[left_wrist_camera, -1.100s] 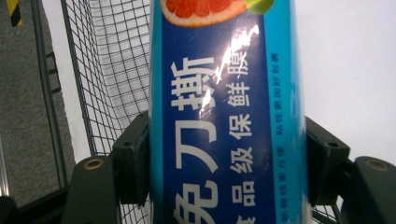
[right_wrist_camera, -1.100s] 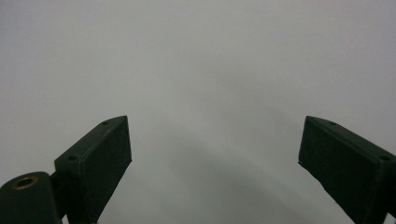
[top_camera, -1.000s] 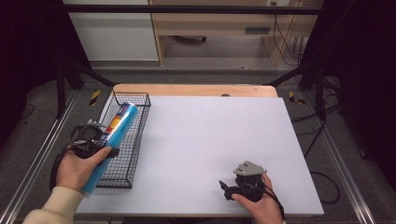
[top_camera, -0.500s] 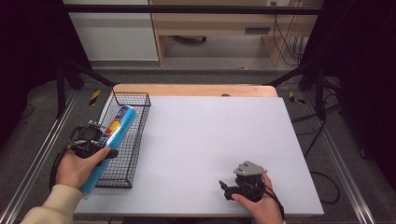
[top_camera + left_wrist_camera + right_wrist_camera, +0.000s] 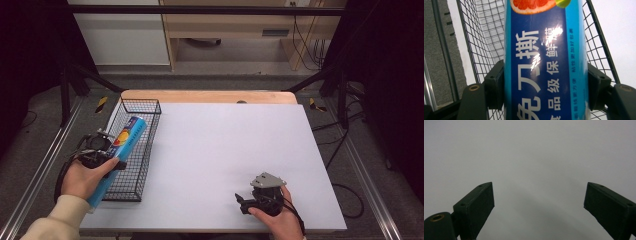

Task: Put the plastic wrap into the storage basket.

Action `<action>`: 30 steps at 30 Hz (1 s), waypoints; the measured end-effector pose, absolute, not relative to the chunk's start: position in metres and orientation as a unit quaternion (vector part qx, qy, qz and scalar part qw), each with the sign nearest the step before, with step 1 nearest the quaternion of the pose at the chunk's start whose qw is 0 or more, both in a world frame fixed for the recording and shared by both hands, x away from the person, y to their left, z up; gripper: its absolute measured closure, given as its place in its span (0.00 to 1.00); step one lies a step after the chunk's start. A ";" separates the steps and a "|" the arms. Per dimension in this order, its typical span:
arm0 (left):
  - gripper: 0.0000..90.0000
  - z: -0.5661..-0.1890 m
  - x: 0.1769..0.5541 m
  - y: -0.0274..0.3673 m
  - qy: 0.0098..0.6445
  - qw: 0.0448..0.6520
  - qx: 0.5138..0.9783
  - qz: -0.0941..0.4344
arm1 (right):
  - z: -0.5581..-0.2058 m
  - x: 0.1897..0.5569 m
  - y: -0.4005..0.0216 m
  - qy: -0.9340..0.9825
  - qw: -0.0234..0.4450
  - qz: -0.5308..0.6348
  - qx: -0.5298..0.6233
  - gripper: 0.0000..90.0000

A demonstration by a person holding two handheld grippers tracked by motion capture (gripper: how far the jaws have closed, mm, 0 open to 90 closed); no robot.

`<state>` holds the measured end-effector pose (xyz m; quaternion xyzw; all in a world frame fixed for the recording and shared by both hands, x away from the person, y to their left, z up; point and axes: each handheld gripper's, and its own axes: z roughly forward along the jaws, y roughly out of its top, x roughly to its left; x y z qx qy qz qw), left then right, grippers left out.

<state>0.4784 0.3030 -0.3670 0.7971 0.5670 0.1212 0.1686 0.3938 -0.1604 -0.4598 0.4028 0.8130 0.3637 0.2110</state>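
A long blue box of cling film (image 5: 122, 145) with a grapefruit picture and white Chinese lettering lies lengthwise over the black wire basket (image 5: 145, 107) at the table's left. My left gripper (image 5: 102, 150) is shut on the box near its lower end; in the left gripper view both jaws press the sides of the blue box (image 5: 544, 62), with the basket's mesh (image 5: 481, 37) beneath it. My right gripper (image 5: 245, 202) rests near the table's front edge, open, and in the right gripper view its jaws stand wide apart over bare white table (image 5: 536, 165).
The white table top (image 5: 230, 140) stretches between the basket and the right gripper. A wooden strip (image 5: 210, 96) borders its far edge. Metal rails (image 5: 35, 170) run along the floor on both sides, and cabinets stand behind the table.
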 end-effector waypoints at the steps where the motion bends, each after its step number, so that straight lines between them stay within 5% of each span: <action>1: 0.35 -0.367 0.478 0.303 0.567 0.169 0.797 0.121 | -0.460 0.394 -0.160 0.813 0.211 0.364 0.403 0.11; 30: 0.35 -0.375 0.505 0.309 0.577 0.113 0.806 0.063 | -0.461 0.394 -0.161 0.814 0.208 0.361 0.405 0.11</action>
